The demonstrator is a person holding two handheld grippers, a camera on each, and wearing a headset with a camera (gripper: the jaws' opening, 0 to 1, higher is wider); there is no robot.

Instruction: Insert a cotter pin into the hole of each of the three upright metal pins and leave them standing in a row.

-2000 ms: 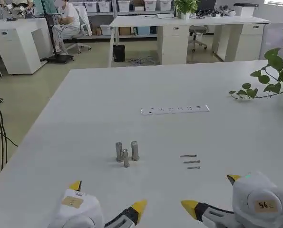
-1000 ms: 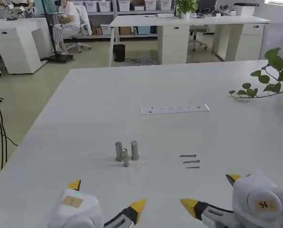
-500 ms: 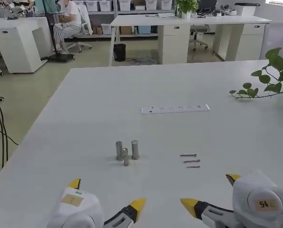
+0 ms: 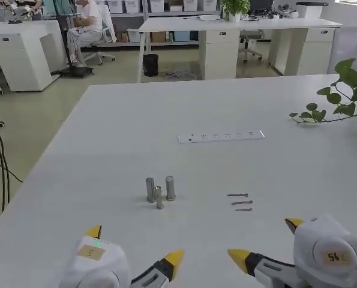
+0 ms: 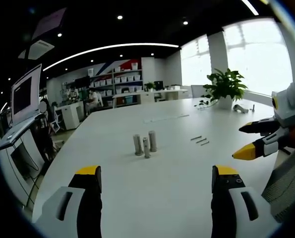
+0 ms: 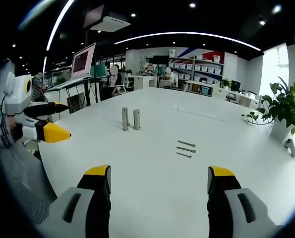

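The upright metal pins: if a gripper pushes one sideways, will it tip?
Likely yes: the metal pins look tall and narrow, so a side push may tip one. They stand close together, so one could knock another. Being round, a fallen one might roll on the flat table.

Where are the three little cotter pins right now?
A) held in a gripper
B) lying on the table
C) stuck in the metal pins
B: the cotter pins lie flat on the table beside the upright metal pins, and the left gripper and right gripper are both open and empty.
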